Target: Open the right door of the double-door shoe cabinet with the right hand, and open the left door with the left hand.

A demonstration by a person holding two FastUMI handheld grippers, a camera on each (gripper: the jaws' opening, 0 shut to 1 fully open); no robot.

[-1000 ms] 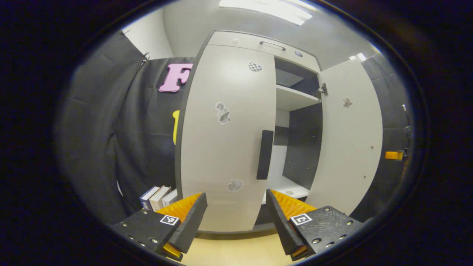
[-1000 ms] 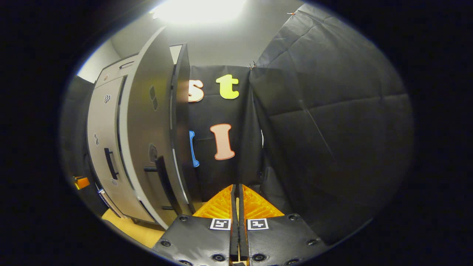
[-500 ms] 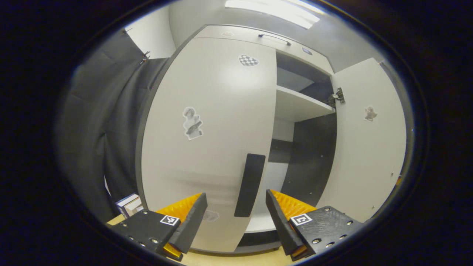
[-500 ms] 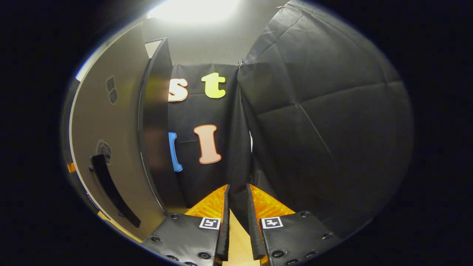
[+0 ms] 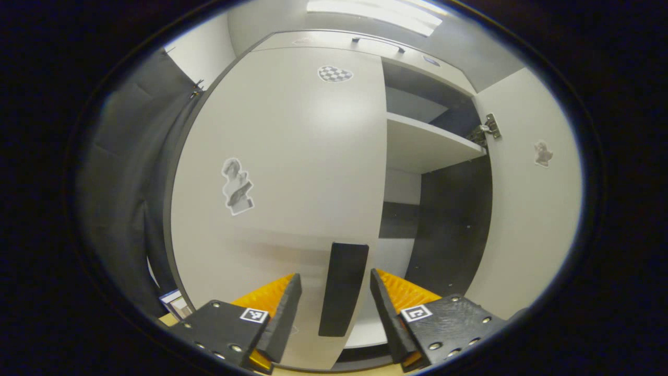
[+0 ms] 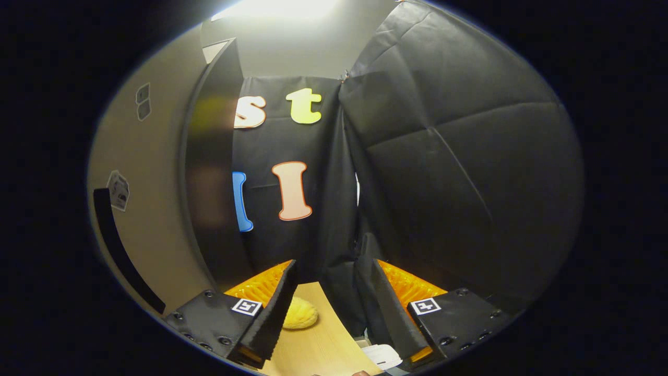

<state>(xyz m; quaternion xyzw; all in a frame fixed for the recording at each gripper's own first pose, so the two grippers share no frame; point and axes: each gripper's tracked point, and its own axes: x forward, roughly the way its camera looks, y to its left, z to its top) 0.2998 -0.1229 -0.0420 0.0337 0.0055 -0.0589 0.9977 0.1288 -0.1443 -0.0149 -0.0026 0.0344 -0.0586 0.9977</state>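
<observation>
Booth: left door (image 5: 292, 172) shut, white.

In the left gripper view, the left door (image 5: 292, 172) of the shoe cabinet (image 5: 365, 44) is seen closed, directly ahead. Its handle (image 5: 343, 289) is set upright near the door's right edge, between the 2 fingers of the left gripper (image 5: 334, 308) and apart from both. To the right of the door, the open compartment is exposed, with a shelf (image 5: 428, 149) across its upper part. The right door (image 5: 527, 209) is swung open further right, hung on a hinge (image 5: 485, 130) beside the shelf.

In the right gripper view, the right door (image 6: 146, 209) is placed at the left, with its handle (image 6: 122, 256) near the lower left. The right gripper (image 6: 331, 308) is held spread over the floor (image 6: 318, 344), and a rounded object (image 6: 300, 316) is lying on the floor just beside its left finger.
</observation>
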